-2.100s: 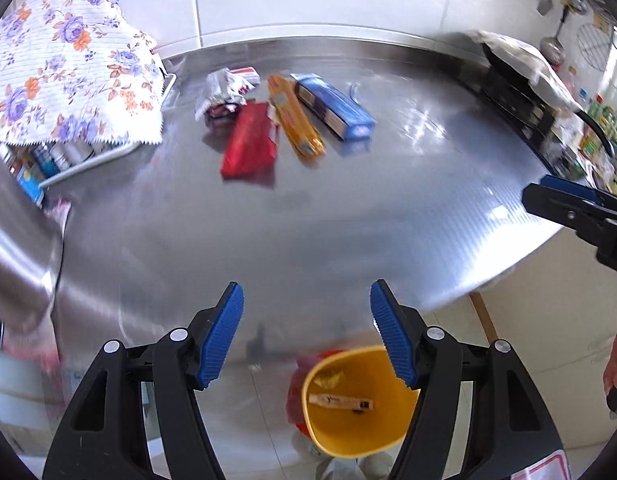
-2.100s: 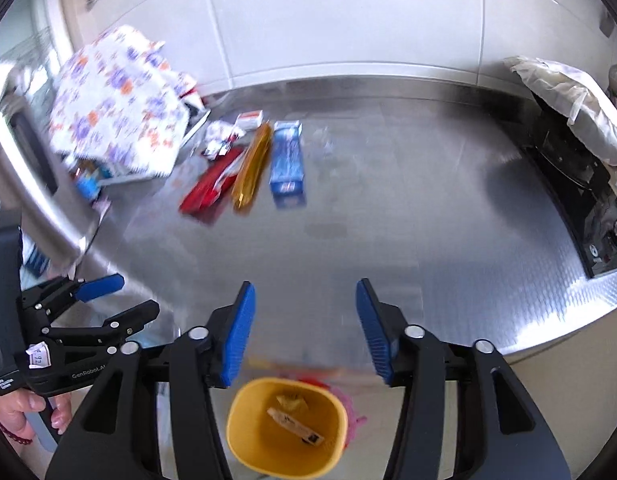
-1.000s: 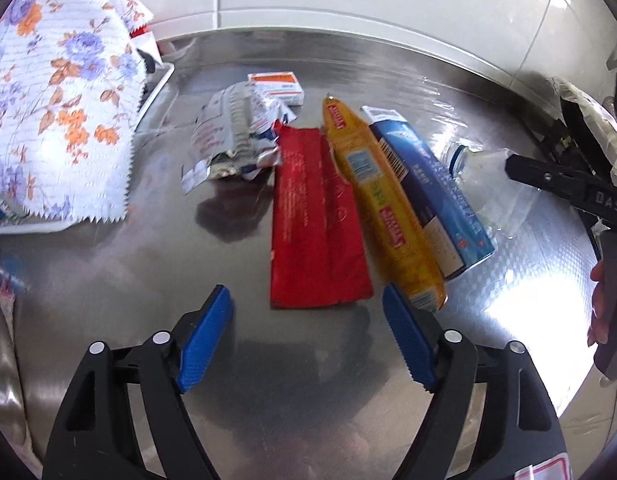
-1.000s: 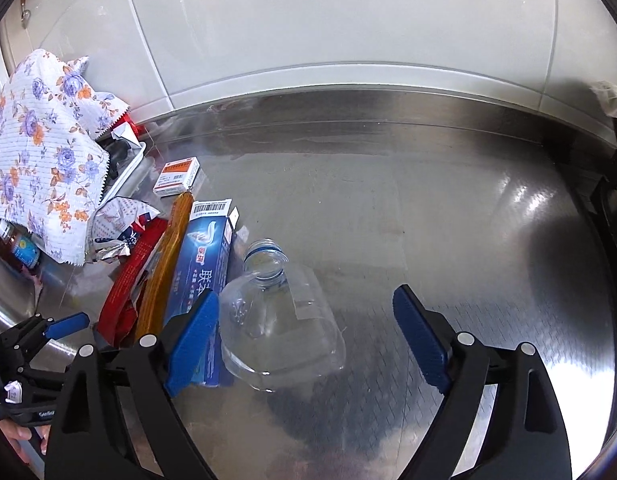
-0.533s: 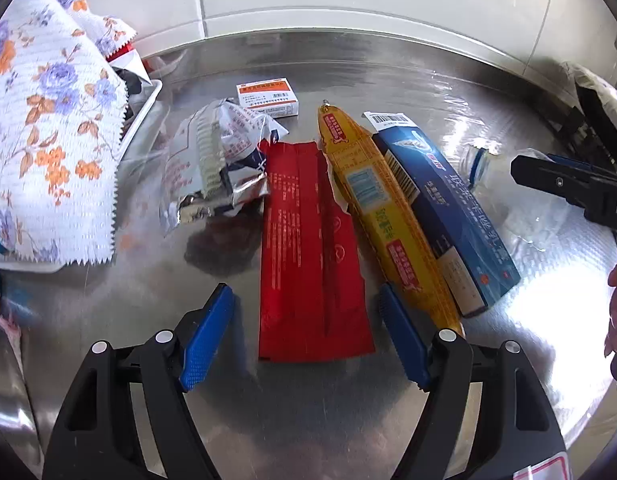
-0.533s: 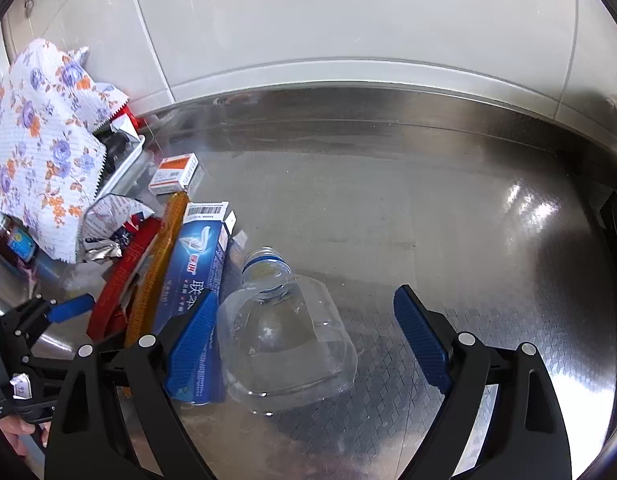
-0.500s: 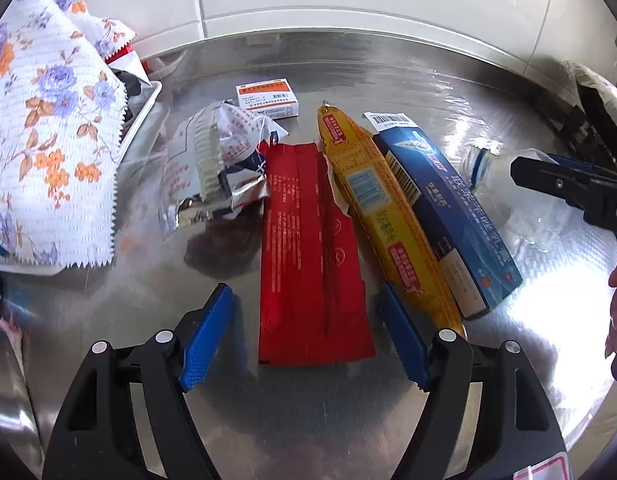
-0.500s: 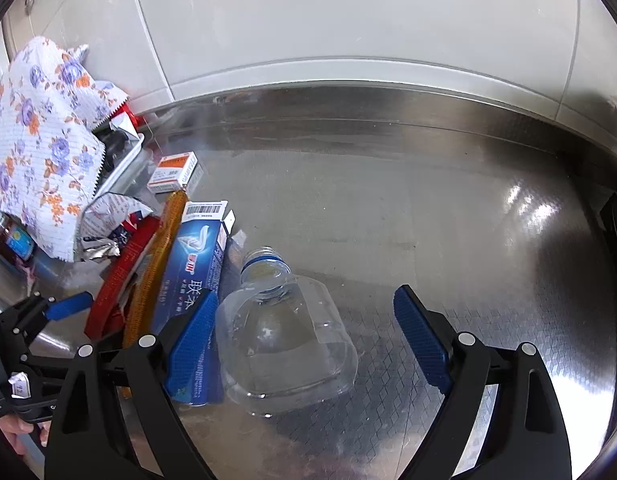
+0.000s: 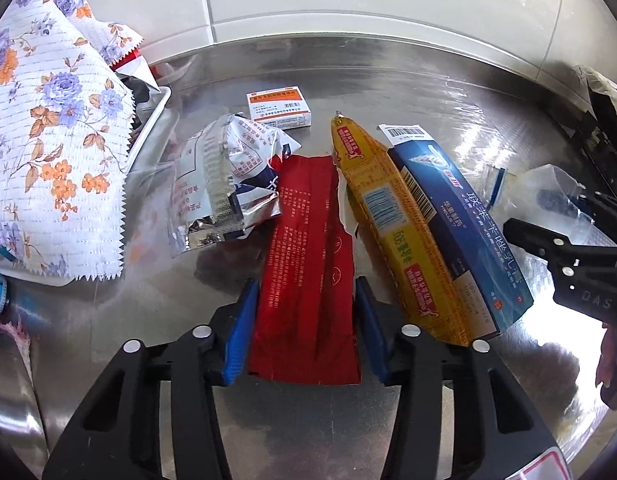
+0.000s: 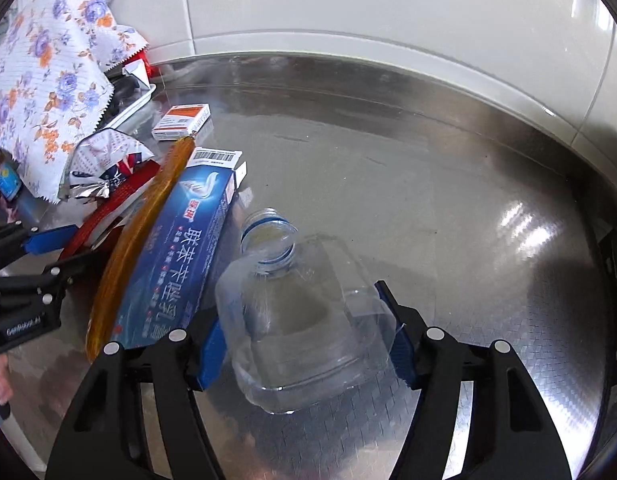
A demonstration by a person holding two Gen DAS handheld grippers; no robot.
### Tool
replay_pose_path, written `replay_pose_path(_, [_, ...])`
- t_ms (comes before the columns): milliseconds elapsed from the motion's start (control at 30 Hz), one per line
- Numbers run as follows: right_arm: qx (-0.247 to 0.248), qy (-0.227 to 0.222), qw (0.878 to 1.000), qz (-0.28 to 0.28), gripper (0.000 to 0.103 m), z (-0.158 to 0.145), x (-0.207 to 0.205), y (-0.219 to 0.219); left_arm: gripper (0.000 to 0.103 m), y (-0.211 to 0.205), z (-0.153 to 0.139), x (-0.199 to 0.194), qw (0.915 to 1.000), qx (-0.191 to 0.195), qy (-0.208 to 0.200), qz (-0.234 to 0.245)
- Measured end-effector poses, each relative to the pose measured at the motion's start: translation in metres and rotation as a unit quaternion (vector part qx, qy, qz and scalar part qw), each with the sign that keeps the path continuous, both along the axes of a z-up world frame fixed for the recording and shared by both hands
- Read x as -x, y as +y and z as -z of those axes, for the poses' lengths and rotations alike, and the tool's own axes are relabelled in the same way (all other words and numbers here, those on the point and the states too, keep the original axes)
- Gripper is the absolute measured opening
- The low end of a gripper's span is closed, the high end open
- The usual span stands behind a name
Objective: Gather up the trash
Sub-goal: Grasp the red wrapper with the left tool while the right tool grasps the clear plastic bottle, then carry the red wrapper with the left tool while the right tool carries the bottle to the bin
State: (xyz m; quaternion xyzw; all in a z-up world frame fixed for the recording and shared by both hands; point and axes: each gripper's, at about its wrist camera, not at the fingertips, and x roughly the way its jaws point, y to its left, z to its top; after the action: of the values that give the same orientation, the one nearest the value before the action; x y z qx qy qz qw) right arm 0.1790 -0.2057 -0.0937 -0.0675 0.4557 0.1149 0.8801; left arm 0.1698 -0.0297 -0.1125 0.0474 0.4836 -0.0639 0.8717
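Trash laid in a row along the bench (image 9: 388, 80), with a hand-held gripper at each end of it.

From the left wrist view, left to right: a cloth (image 9: 48, 128) draped over a tray (image 9: 154, 114), a crumpled foil packet (image 9: 224, 188), a flat wrapper (image 9: 308, 264), a long sausage pack (image 9: 392, 232) and a toothpaste box (image 9: 460, 224), each touching the next. A small carton (image 9: 280, 110) lies behind them, nearer the wall. The crushed bottle (image 10: 304, 320) lies just right of the toothpaste box, mouth toward the wall. The left hand-held gripper (image 9: 304, 332) straddles the wrapper's near end, jaws closing; the right hand-held gripper (image 10: 304, 344) straddles the bottle, jaws closing.
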Motion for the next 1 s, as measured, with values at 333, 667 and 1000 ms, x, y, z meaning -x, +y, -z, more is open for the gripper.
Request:
replay_pose_path(333, [-0.012,-0.013,1.000,0.018,0.067,-0.018,0.018,-0.004,0.039,0.007,-0.005,0.022,0.9998,0.018,-0.002,0.000])
replay_pose_path(667, [-0.035,-0.020,0.998,0.051,0.067,-0.033,0.058,-0.011,0.038,0.025,-0.019,0.060,0.9994,0.032,-0.011,0.009])
replay_pose_path(1000, [-0.044,-0.033,0.995,0.083,0.067,-0.043,0.106,-0.002,0.038,0.036,-0.037,0.100,0.9980,0.029,-0.029,0.047])
